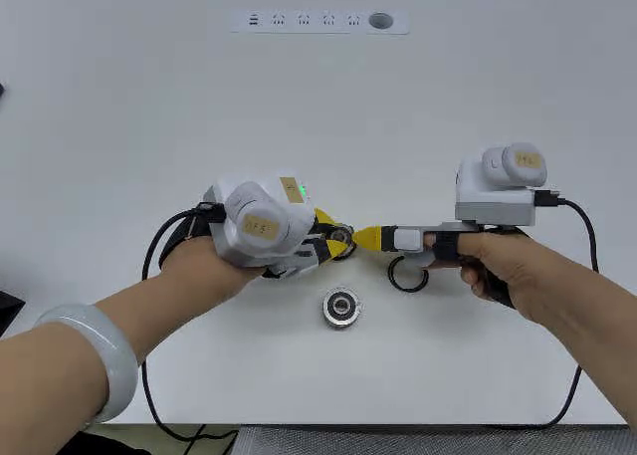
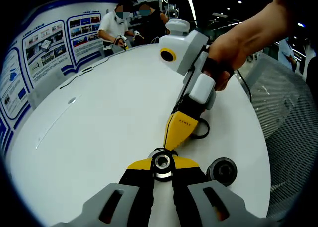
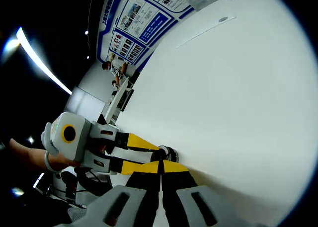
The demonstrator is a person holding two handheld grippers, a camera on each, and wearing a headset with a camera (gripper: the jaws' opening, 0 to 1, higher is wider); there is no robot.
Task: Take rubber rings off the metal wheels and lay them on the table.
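Wheel pinched between jaws of left gripper
Jaws of right gripper are pressed together, tips right at that wheel; rubber ring is laid on table near second wheel.

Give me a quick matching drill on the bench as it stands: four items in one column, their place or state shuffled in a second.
Items
1 loose rubber ring
2 left gripper
3 second wheel
4 right gripper

Place or state
A clamped on a metal wheel
B free on the table, towards its near edge
C lying on the table by the right gripper
D shut, tips at the metal wheel

Pairs: 1-C, 2-A, 3-B, 4-D
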